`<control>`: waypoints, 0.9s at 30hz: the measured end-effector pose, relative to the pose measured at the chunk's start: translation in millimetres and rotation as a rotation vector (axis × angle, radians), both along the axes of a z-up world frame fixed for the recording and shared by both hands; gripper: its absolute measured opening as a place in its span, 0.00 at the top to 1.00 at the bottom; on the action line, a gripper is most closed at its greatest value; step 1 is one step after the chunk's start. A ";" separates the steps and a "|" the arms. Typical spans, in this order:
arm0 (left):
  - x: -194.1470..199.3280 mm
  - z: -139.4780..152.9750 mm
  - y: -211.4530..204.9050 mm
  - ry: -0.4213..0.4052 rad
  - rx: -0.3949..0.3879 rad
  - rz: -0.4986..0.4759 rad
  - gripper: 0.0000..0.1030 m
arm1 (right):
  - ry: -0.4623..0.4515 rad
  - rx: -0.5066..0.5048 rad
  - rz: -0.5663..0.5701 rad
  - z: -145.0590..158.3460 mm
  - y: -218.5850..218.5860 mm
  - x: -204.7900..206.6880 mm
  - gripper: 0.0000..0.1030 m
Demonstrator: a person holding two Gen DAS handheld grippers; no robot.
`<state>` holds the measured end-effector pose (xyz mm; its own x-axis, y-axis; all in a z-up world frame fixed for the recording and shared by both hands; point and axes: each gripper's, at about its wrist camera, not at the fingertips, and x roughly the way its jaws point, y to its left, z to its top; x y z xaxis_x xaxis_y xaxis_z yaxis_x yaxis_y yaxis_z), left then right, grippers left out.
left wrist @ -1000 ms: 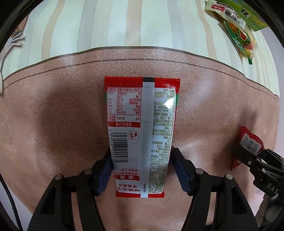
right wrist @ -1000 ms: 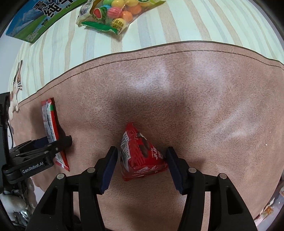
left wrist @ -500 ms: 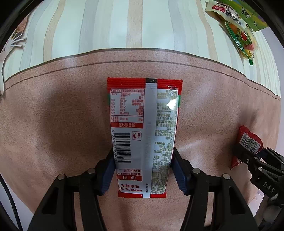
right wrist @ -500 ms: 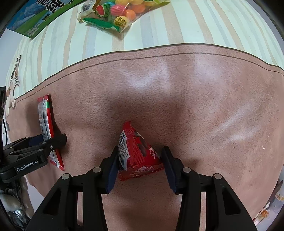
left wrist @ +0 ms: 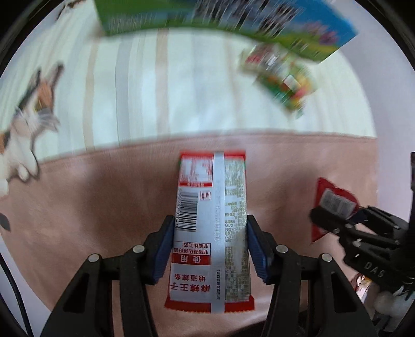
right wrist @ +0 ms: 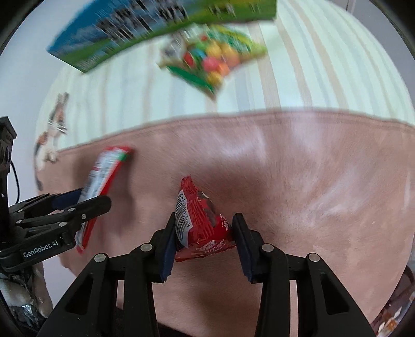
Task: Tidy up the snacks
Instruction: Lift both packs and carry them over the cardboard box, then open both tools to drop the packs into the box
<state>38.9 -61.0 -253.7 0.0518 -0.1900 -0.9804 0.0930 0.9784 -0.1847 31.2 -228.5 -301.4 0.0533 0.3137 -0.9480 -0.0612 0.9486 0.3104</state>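
My left gripper [left wrist: 210, 246] is shut on a long red and silver snack packet [left wrist: 211, 230], label side up, lifted off the pink mat [left wrist: 90, 202]. My right gripper [right wrist: 203, 241] is shut on a small red snack pouch [right wrist: 199, 220], also raised over the mat [right wrist: 311, 181]. The right gripper with its red pouch [left wrist: 334, 204] shows at the right of the left wrist view. The left gripper with the long packet [right wrist: 103, 171] shows at the left of the right wrist view.
A green and blue carton [right wrist: 145, 28] and a bag of colourful candies [right wrist: 212, 57] lie on the striped cloth [right wrist: 324, 64] beyond the mat; both also show in the left wrist view, carton [left wrist: 220, 20], candy bag [left wrist: 282, 77]. A cat picture [left wrist: 26, 121] is at the left.
Both grippers closed on their snacks and lifted them off the mat. The views tilted up and moved, so the carton and candy bag now show more fully.
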 end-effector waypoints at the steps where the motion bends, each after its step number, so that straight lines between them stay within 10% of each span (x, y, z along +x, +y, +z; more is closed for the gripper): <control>1: 3.2 12.8 -1.6 -0.022 -0.012 -0.005 0.51 | -0.016 0.014 0.001 10.0 0.0 2.1 0.58; 14: 88.4 178.4 -5.5 -0.298 -0.216 -0.022 0.51 | -0.374 0.177 -0.027 192.9 -18.4 91.4 0.58; 20: 157.4 213.8 -12.2 -0.373 -0.179 -0.022 0.51 | -0.418 0.131 -0.075 204.7 -29.7 164.3 0.58; 27: 240.0 167.6 -28.4 -0.255 -0.012 -0.047 0.49 | -0.304 0.013 -0.060 163.7 -24.3 248.7 0.52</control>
